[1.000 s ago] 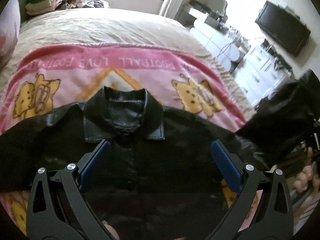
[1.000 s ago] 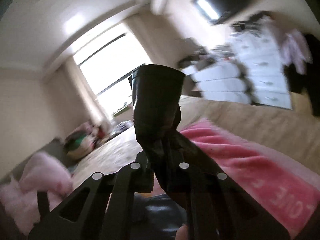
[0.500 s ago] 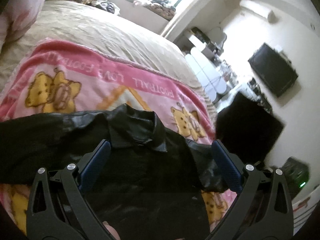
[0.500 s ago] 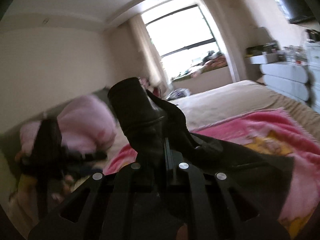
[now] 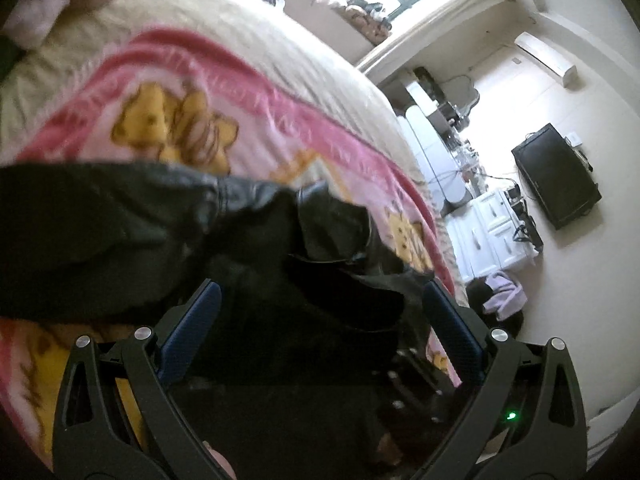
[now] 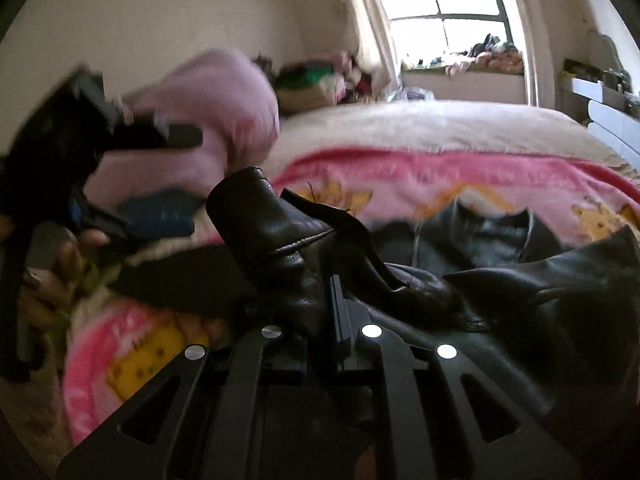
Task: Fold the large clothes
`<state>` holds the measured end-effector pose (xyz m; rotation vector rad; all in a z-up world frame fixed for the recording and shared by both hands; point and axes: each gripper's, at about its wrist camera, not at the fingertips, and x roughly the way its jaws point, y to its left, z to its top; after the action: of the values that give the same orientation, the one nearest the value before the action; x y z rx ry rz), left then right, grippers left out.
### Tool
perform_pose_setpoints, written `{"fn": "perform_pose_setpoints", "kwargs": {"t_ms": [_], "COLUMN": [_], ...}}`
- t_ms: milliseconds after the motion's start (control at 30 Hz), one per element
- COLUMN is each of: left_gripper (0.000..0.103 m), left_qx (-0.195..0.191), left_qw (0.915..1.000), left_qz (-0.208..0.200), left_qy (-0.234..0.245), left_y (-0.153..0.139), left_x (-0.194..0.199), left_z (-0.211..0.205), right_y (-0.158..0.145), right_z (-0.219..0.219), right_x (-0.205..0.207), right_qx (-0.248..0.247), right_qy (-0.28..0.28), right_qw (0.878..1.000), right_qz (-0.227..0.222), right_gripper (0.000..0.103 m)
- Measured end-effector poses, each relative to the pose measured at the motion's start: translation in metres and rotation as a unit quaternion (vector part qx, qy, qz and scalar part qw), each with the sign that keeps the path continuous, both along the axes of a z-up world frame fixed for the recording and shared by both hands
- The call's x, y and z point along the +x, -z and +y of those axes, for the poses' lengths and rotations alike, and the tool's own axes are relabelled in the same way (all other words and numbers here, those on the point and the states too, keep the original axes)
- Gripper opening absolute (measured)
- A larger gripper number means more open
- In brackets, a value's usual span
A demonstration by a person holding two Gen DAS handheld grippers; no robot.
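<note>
A black leather jacket (image 5: pixel 120 232) lies front up on a pink cartoon blanket (image 5: pixel 240 92), collar (image 6: pixel 496 232) toward the window. My right gripper (image 6: pixel 334 300) pinches the sleeve near its cuff (image 6: pixel 272 232), which stands up from between the pads. Its jaws are just beginning to open, and the sleeve lies folded over the jacket's body (image 6: pixel 540 300). My left gripper (image 5: pixel 320 304) hovers open above the jacket's chest with nothing between its blue pads (image 5: pixel 192 320). In the right wrist view the left gripper (image 6: pixel 192 178) shows at the left, held by a hand (image 6: pixel 60 264).
The blanket covers a beige bed (image 5: pixel 200 12). A pink pillow (image 6: pixel 224 96) lies at the bed's left. White drawers (image 5: pixel 492 232) and a wall TV (image 5: pixel 556 176) stand beyond the bed's right edge. Piled clothes (image 6: pixel 312 80) sit by the window.
My right gripper has swung the sleeve from high in the air down and across onto the jacket. My left gripper has slid sideways over the jacket and rolled, still open.
</note>
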<state>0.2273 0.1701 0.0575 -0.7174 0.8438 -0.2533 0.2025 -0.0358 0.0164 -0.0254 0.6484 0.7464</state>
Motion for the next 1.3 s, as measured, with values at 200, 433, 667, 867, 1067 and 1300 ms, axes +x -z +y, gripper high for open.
{"fn": "perform_pose_setpoints", "kwargs": {"t_ms": [200, 433, 667, 867, 1067, 1300], "left_gripper": [0.094, 0.094, 0.059, 0.002, 0.001, 0.001], "left_qx": [0.013, 0.032, 0.043, 0.112, 0.188, 0.223], "left_qw": [0.9994, 0.9959, 0.9945, 0.9929, 0.9734, 0.9696], "left_qz": [0.026, 0.077, 0.091, 0.031, -0.125, -0.097], "left_qy": [0.021, 0.035, 0.031, 0.029, 0.040, 0.028], "left_y": [0.032, 0.072, 0.096, 0.076, -0.003, 0.033], "left_x": [0.000, -0.009, 0.007, 0.005, -0.024, -0.003], "left_z": [-0.009, -0.021, -0.045, -0.058, -0.081, -0.066], "right_y": [0.029, 0.024, 0.015, 0.008, 0.029, 0.067], "right_z": [-0.009, -0.072, -0.154, -0.236, -0.279, -0.269], "right_x": [-0.005, -0.024, -0.004, 0.043, 0.112, 0.157], "right_qx": [-0.020, -0.009, 0.002, 0.011, 0.011, -0.011], "right_qy": [0.000, 0.012, 0.128, 0.270, 0.355, 0.353], "right_qw": [0.999, 0.998, 0.990, 0.959, 0.923, 0.918], "right_qz": [0.034, 0.054, 0.055, 0.091, 0.146, 0.180], "right_gripper": [0.089, 0.095, 0.095, 0.078, 0.066, 0.042]}}
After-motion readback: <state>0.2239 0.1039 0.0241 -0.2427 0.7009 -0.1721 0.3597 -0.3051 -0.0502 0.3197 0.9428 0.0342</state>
